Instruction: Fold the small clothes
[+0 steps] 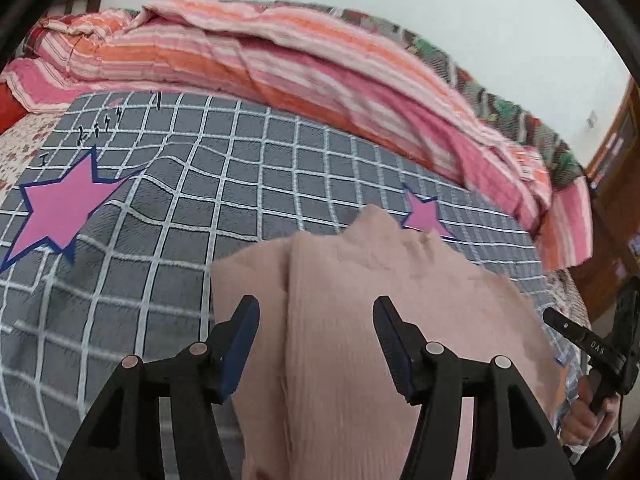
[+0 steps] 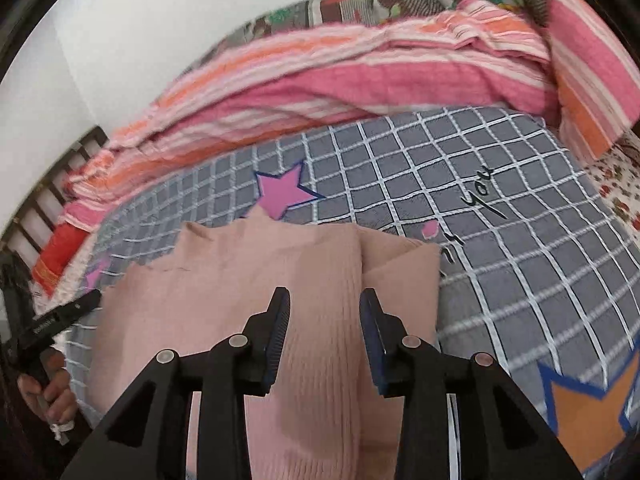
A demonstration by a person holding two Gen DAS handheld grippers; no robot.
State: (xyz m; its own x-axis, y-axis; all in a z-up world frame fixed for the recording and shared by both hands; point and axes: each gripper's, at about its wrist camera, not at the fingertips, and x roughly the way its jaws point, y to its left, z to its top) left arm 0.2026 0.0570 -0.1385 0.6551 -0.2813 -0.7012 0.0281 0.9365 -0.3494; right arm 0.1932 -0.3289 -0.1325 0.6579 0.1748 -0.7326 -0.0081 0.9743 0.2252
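Grey checked blanket (image 1: 280, 152) under pink garment (image 1: 340, 320); both grippers' jaws apart, gripping nothing.

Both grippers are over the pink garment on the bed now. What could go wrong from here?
1. Both the left gripper and right gripper are open above the ribbed pale pink knit garment; closing could also pinch the grey checked blanket.
2. Its layered folds may slip apart when lifted.

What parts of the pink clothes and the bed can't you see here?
- Pink garment, left wrist view: its near end is covered by the left claw and cut off at the bottom edge.
- Same garment, right wrist view: the right claw hides its near part.
- Grid blanket: black writing partly covered by the garment.
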